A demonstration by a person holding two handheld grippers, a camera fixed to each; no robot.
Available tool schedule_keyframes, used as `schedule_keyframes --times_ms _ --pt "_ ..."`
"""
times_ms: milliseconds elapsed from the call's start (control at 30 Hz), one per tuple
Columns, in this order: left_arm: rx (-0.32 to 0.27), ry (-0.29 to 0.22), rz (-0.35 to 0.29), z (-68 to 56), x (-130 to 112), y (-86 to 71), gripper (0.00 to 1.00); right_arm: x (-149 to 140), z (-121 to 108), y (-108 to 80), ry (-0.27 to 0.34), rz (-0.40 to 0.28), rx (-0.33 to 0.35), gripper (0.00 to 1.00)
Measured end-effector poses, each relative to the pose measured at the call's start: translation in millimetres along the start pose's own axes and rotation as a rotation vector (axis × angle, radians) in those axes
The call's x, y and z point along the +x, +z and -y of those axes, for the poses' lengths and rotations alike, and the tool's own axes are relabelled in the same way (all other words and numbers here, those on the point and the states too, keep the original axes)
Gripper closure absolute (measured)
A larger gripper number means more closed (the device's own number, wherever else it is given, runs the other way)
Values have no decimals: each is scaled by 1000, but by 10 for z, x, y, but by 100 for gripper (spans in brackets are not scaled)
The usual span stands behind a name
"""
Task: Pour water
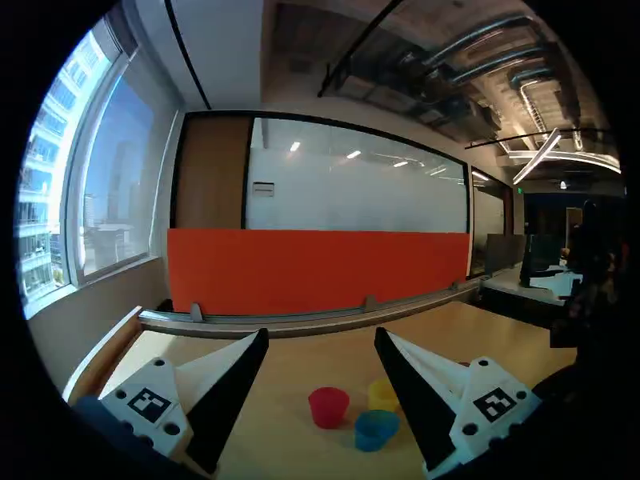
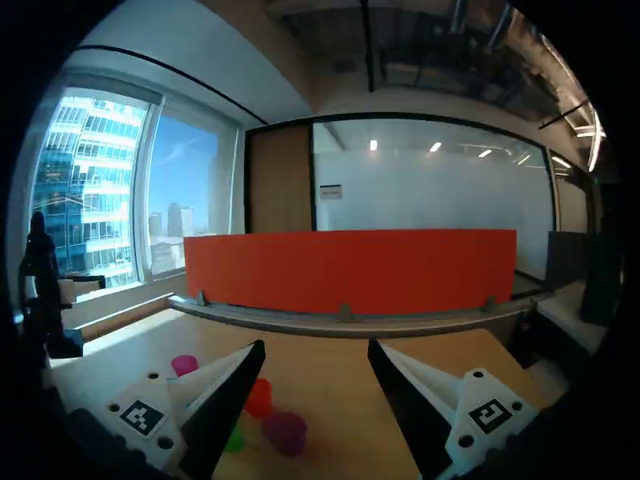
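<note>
In the left gripper view, my left tool (image 1: 320,331) hovers over a pale wooden counter (image 1: 496,336). Its two white-and-black fingers are spread wide, with nothing between them. Ahead of the fingertips, three small cups stand close together on the counter. A red cup (image 1: 329,406) is near the middle. A yellow cup (image 1: 382,394) is just to its right, partly covered by the right finger. A blue cup (image 1: 375,429) sits in front of the yellow one. An orange partition (image 1: 320,268) runs along the counter's far edge, and a large window (image 1: 112,192) is on the left.

In the right gripper view, my right tool (image 2: 316,342) is also spread apart and holds nothing. A pink cup (image 2: 184,365) stands on the counter to the left of its left finger. A red cup (image 2: 258,398) shows beside that finger's inner edge, with a purple cup (image 2: 286,432) just in front of it. A green cup (image 2: 234,440) is mostly hidden behind the finger. I cannot tell whether any cup holds water.
</note>
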State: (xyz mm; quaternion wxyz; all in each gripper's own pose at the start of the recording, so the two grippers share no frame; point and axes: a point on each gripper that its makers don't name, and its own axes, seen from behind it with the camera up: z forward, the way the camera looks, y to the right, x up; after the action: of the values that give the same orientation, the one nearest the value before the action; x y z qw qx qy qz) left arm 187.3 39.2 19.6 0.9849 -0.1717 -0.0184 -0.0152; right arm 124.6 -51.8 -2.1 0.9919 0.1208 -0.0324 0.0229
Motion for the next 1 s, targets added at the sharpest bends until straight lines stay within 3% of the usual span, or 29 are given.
schedule_keyframes --times_ms 300,567,800,1000 --pt "-130 46 27 -220 -44 -18 1 -30 459 -38 -35 13 213 0" --pt "-254 51 29 -472 33 -61 1 76 847 -106 -35 21 389 0" --pt "-331 68 64 -601 -24 -65 1 -27 975 -70 -59 69 447 0" --pt "-364 80 95 -616 -107 -18 1 -171 1058 -38 -90 114 487 0"
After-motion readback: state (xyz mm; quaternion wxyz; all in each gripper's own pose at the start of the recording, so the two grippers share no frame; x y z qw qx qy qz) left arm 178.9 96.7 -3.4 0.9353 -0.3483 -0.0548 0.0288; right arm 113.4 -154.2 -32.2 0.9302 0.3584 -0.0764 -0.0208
